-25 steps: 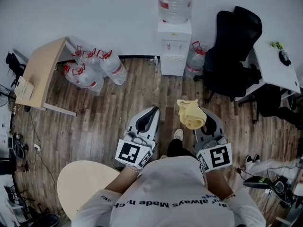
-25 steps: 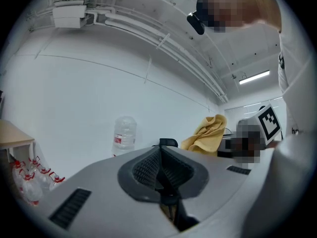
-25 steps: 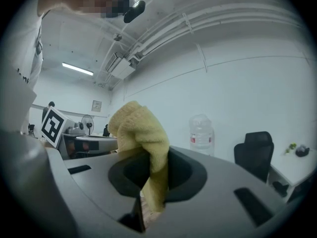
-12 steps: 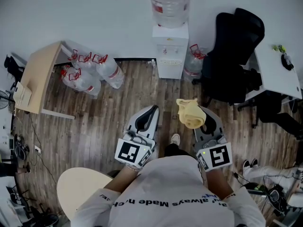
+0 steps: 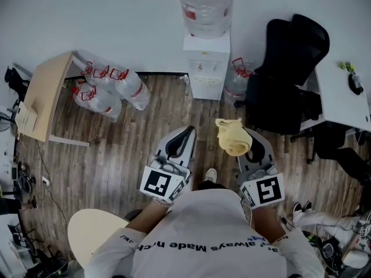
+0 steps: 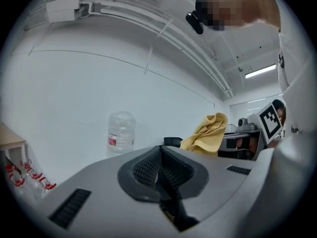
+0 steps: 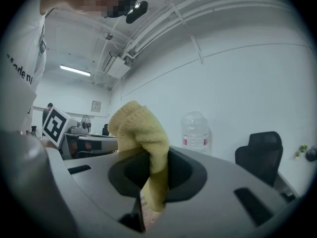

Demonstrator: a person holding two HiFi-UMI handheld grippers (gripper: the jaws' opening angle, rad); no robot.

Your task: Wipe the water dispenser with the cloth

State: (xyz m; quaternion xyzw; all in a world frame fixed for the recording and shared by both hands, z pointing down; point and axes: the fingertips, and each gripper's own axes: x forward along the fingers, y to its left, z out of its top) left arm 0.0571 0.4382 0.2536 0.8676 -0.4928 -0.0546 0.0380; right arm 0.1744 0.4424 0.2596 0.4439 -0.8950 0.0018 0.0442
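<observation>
Head view shows our right tongs [image 5: 250,145] clamping the cloth [image 5: 233,136], pointed toward the water dispenser [image 5: 206,62] for wiping but well apart from it; left tongs [image 5: 183,136] are closed, empty.

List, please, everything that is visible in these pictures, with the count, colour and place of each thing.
water dispenser: one, white, against the far wall
bottle: one, clear, on top of it
spare bottles: several, clear with red handles, floor left of the dispenser
office chair: one, black, right of the dispenser
wooden table: one, light brown, far left
desk: one, white, far right
round table: one, beige, bottom left
cloth: one, yellow, in the right gripper
left gripper: one, grey, shut, empty
right gripper: one, grey, shut on the cloth
</observation>
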